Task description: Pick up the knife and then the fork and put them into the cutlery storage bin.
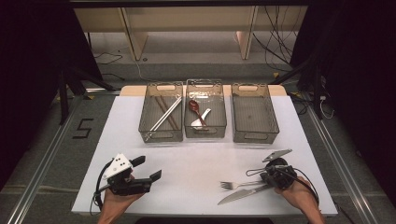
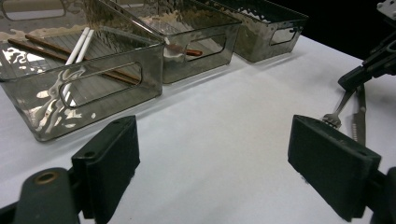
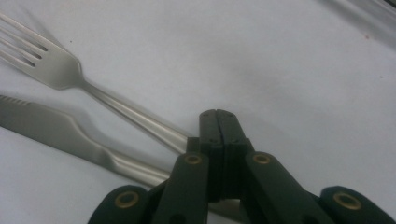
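Observation:
A metal fork (image 1: 238, 185) and a table knife (image 1: 240, 193) lie side by side near the table's front right. My right gripper (image 1: 251, 173) is shut, its tips just over their handles. In the right gripper view the pressed-together jaws (image 3: 219, 114) cover the end of the fork (image 3: 60, 70) handle. The knife (image 3: 51, 128) handle runs under them. Whether the jaws pinch either one, I cannot tell. My left gripper (image 1: 148, 168) stands wide open at the front left, nothing between its jaws (image 2: 219, 158). From there the fork (image 2: 338, 109) and knife (image 2: 359, 116) show at the right.
Three smoky clear bins stand in a row at the back. The left bin (image 1: 161, 135) holds brown and white chopsticks (image 1: 164, 112). The middle bin (image 1: 205, 133) holds a dark red spoon (image 1: 195, 108) and a white one. The right bin (image 1: 256, 137) looks bare.

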`<act>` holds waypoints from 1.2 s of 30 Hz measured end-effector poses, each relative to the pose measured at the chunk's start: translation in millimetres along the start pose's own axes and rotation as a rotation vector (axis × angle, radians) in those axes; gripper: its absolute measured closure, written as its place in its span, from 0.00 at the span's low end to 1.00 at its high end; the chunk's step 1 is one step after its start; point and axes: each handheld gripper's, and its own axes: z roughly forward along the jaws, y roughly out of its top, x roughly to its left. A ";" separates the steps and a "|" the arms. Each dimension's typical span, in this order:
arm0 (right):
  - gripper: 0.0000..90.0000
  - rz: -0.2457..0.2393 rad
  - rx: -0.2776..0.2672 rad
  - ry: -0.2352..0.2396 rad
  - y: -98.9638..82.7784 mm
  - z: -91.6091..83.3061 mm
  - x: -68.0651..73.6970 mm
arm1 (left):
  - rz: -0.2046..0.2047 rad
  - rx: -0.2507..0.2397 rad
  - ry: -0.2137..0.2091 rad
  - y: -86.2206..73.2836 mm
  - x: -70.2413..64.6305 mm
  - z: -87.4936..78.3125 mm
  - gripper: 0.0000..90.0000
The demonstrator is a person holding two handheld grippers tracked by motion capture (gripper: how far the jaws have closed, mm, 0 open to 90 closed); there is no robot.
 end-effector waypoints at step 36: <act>0.76 -0.121 0.033 0.077 -18.5 -30.0 4.3 | 0.002 -0.001 0.006 -0.1 0.6 -0.9 0.18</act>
